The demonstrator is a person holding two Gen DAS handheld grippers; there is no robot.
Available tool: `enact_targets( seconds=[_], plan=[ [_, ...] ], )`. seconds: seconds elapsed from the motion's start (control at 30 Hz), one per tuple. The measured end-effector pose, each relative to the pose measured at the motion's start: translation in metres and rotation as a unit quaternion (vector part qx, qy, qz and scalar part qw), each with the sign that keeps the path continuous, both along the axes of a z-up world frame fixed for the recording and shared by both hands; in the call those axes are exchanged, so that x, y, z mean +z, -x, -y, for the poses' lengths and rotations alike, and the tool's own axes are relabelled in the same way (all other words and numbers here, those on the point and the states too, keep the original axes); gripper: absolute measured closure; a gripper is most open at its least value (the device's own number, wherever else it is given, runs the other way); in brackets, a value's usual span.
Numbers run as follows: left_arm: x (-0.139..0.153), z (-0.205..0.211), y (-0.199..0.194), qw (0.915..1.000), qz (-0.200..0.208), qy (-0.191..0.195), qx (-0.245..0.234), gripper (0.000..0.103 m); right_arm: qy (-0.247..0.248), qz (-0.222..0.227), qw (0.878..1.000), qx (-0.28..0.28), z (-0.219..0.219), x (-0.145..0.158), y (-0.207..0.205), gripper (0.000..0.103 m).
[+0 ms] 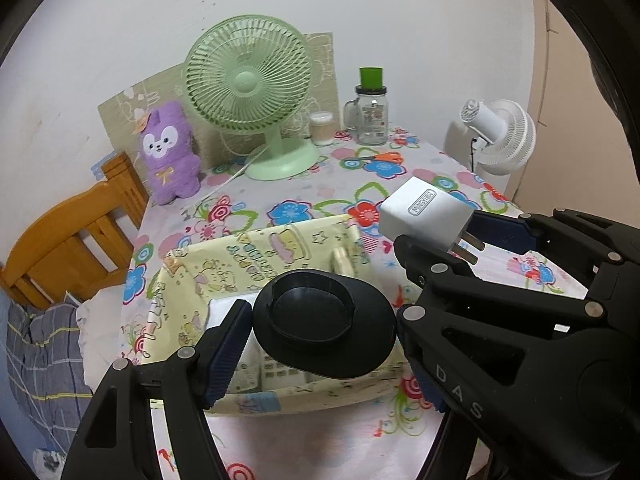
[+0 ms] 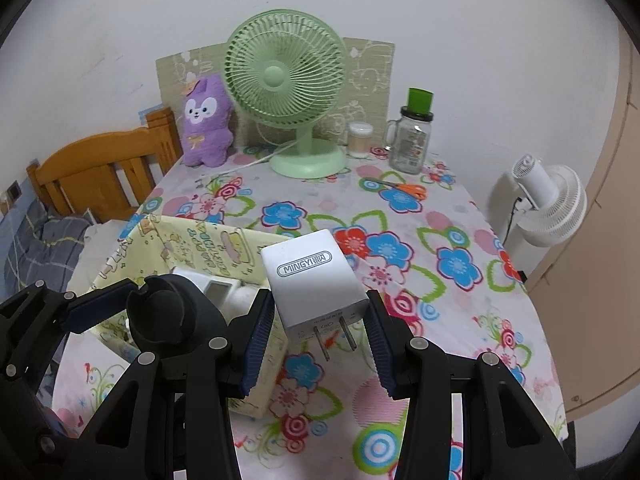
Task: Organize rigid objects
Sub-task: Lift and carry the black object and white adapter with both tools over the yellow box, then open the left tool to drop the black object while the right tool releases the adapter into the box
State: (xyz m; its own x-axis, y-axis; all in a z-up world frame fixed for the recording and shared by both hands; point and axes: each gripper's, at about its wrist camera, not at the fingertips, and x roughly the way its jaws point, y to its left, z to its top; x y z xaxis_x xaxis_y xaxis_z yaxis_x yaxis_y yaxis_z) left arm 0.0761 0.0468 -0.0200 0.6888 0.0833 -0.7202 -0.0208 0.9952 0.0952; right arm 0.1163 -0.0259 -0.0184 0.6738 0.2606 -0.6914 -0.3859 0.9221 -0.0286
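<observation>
My left gripper [image 1: 320,336] is shut on a black oval lid-like object [image 1: 324,324] and holds it above a pale yellow fabric box [image 1: 256,256] on the flowered table. The box holds a white remote [image 1: 280,372] and other white items. My right gripper [image 2: 320,328] is shut on a white charger plug [image 2: 316,280] with its two prongs pointing back at the camera, held just right of the box [image 2: 180,240]. The right gripper and charger [image 1: 424,212] also show in the left wrist view, and the left gripper's black object [image 2: 172,312] in the right wrist view.
At the table's back stand a green desk fan [image 2: 288,92], a purple plush toy [image 2: 206,120], a small clear jar [image 2: 360,140] and a glass mug jar with a green lid [image 2: 412,136]. Orange scissors [image 2: 408,188] lie nearby. A white fan [image 2: 552,200] stands right, a wooden bed frame [image 2: 100,172] left.
</observation>
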Motion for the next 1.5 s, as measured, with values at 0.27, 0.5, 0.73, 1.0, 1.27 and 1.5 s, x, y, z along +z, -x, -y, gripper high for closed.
enact_targets(
  seconds=[0.27, 0.5, 0.73, 1.0, 1.27, 1.5],
  plan=[
    [-0.011, -0.022, -0.008, 0.9998, -0.014, 0.005, 0.012, 0.027, -0.008, -0.017, 1.000, 0.024, -0.024, -0.010, -0.010, 0.054],
    [-0.020, -0.038, -0.013, 0.9994, -0.022, 0.019, 0.020, 0.027, -0.001, -0.027, 0.999, 0.038, -0.042, -0.019, -0.017, 0.054],
    [-0.031, -0.053, -0.019, 0.9985, -0.034, 0.033, 0.030, 0.027, 0.007, -0.038, 0.998, 0.052, -0.059, -0.029, -0.026, 0.054],
    [-0.047, -0.067, -0.027, 0.9967, -0.055, 0.044, 0.041, 0.027, 0.015, -0.061, 0.996, 0.065, -0.076, -0.047, -0.036, 0.054],
    [-0.058, -0.079, -0.034, 0.9947, -0.068, 0.058, 0.051, 0.027, 0.023, -0.073, 0.994, 0.074, -0.089, -0.057, -0.044, 0.054],
    [-0.058, -0.081, -0.037, 0.9951, -0.061, 0.055, 0.055, 0.027, 0.015, -0.073, 0.994, 0.075, -0.091, -0.059, -0.048, 0.053]
  ],
)
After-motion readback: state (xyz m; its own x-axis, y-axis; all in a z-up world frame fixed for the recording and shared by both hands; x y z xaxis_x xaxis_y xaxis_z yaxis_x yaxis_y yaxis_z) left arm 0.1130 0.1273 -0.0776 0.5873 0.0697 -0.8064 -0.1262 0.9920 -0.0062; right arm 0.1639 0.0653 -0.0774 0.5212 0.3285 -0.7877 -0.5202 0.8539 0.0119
